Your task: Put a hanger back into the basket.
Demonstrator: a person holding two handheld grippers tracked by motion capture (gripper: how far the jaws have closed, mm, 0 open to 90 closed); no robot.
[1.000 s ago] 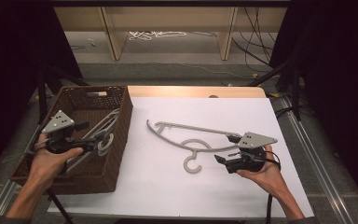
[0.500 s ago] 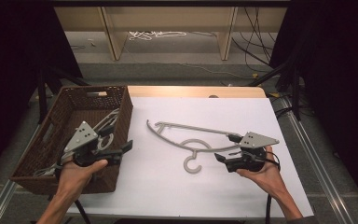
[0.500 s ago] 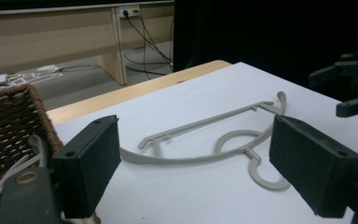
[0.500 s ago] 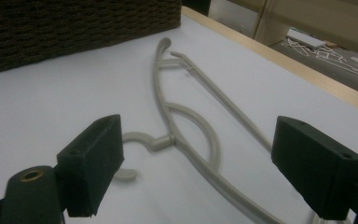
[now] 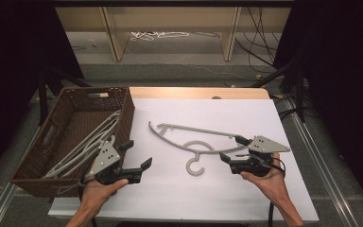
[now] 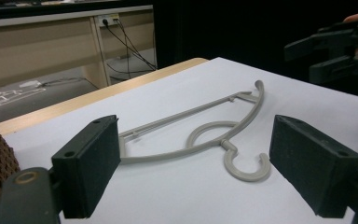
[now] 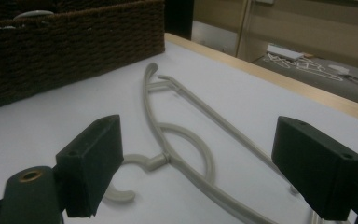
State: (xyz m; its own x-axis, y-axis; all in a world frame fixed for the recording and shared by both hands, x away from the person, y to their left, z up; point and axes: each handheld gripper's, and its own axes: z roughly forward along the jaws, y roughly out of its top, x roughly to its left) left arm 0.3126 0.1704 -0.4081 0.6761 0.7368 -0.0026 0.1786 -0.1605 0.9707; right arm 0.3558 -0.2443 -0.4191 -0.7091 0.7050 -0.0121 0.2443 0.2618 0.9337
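White table sheet (image 5: pixel 246 118) under grey hanger (image 5: pixel 194 142), both tools (image 5: pixel 137 156) (image 5: pixel 230 149) open, dark room around.

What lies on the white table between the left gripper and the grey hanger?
Nothing: between the open left gripper and the grey hanger there is bare white table, as the high view shows.
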